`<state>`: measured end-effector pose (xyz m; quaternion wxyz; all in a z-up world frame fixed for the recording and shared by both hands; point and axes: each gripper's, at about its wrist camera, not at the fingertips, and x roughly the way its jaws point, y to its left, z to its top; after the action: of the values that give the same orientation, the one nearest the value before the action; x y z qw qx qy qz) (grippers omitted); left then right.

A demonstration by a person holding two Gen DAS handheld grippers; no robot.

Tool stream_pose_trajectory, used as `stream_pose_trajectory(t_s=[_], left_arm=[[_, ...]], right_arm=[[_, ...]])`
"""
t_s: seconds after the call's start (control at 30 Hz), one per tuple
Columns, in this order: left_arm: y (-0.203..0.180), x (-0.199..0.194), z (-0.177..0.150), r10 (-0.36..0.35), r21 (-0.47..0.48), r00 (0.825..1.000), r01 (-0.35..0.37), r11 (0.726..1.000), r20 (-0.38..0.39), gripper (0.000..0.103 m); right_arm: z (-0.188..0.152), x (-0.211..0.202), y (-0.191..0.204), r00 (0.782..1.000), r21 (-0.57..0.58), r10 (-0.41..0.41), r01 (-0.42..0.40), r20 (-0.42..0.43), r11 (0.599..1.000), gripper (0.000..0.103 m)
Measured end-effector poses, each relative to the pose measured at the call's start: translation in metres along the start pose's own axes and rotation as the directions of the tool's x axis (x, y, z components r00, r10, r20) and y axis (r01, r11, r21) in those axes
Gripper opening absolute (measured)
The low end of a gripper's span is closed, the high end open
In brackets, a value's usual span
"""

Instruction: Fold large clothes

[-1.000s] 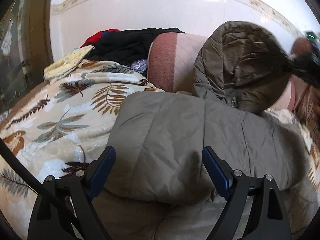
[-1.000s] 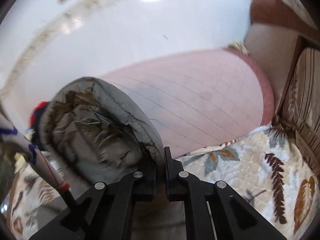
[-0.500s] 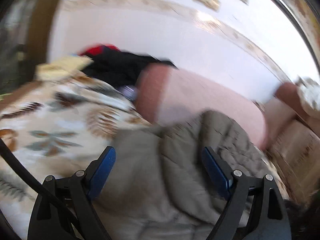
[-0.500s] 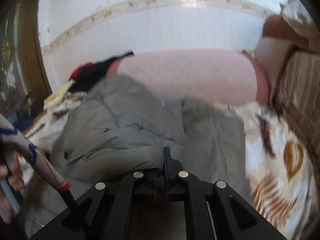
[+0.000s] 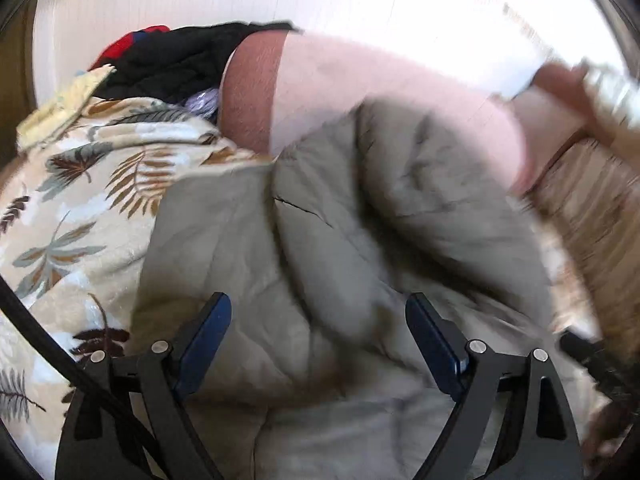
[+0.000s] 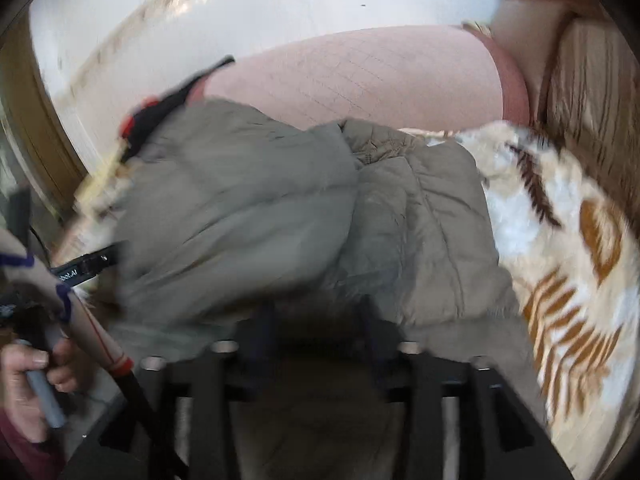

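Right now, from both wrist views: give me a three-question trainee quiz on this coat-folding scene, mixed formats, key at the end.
1. True or false: the right tongs are clamped shut on the coat.
2. Multiple choice: the coat lies on A) a bare wooden floor, B) a leaf-print blanket, C) a glass table.
3. Short answer: what sits at the far end of the blanket, left of the pink cushion?

Key
1. False. The jaws stand apart; they have just been opening, and no fold is pinched between them, though the view is blurred.
2. B.
3. A pile of black and red clothes.
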<state>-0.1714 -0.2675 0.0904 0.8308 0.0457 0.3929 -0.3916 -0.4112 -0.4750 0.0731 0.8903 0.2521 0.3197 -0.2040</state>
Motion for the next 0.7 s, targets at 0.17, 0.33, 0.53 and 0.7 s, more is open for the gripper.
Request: stream_pose_trajectory(t_s=[0.17,0.33,0.53,0.7], left_arm=[[0.025,-0.010,0.021,-0.190,-0.127,0.982,0.185,0.975,-0.027,0.090],[0.025,0.024,0.035,-0.204,-0.167,0.974,0.186,0.968,-0.099,0.090],[0.007,0.058,0.035,-0.175,-0.138,0.974,0.156,0.978,-0.145,0.090],[-0.018,0.073,0.022,-0.038,-0.005,0.993,0.037,0.999,-0.109,0.024]], right_arm=[[0.008,-0.030,-0.023,0.979,0.205,0.197,-0.205,0.061,0.957,0.070],[0.036,0.001,-0.016,0.961,0.317,0.273,-0.271,0.040,0.909,0.071],[0.053,0.044,-0.017,0.966,0.379,0.257,-0.239,0.002,0.894,0.072],[0.058,0.071,-0.002,0.971,0.330,0.237,-0.209,-0.045,0.921,0.012]])
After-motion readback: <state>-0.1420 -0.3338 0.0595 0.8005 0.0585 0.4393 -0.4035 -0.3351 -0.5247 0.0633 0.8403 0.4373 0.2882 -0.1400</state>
